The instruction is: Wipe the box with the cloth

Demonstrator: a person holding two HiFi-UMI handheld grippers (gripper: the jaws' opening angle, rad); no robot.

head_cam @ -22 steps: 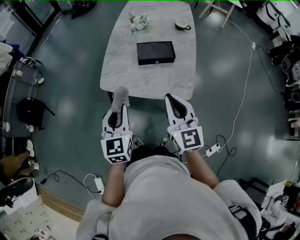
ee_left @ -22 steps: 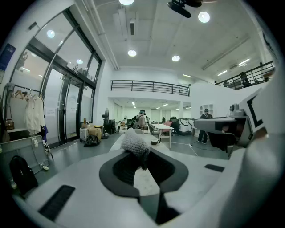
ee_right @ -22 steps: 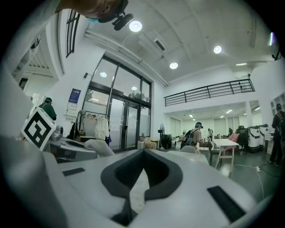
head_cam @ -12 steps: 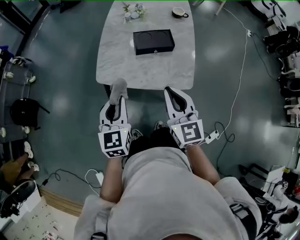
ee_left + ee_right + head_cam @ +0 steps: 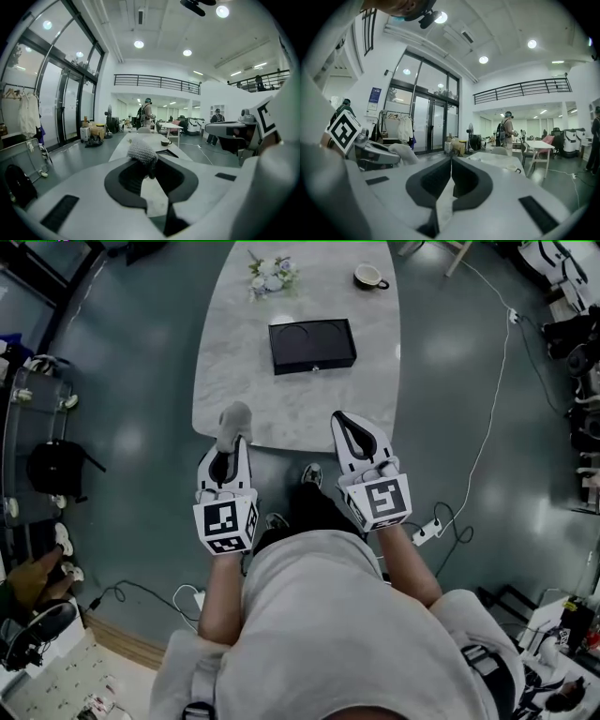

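Observation:
A flat black box (image 5: 312, 345) lies in the middle of the white marble table (image 5: 244, 390) ahead of me. My left gripper (image 5: 231, 439) hovers at the table's near edge, shut on a grey knitted cloth (image 5: 233, 423) that bulges out past its tips; the cloth (image 5: 142, 153) fills the jaw gap in the left gripper view. Beside it at the same edge, my right gripper (image 5: 345, 423) is shut with nothing in it, its pads meeting in the right gripper view (image 5: 451, 161). Both grippers are well short of the box.
A small bunch of flowers (image 5: 272, 276) and a cup on a saucer (image 5: 370, 277) stand at the table's far end. A white cable (image 5: 487, 427) and power strip (image 5: 427, 533) run across the floor on the right. A glass side table (image 5: 37, 418) stands at left; people stand far back (image 5: 146, 112).
The grippers and the table have come closer together: the left gripper's cloth now overlaps the table's near edge. Both grips look the same.

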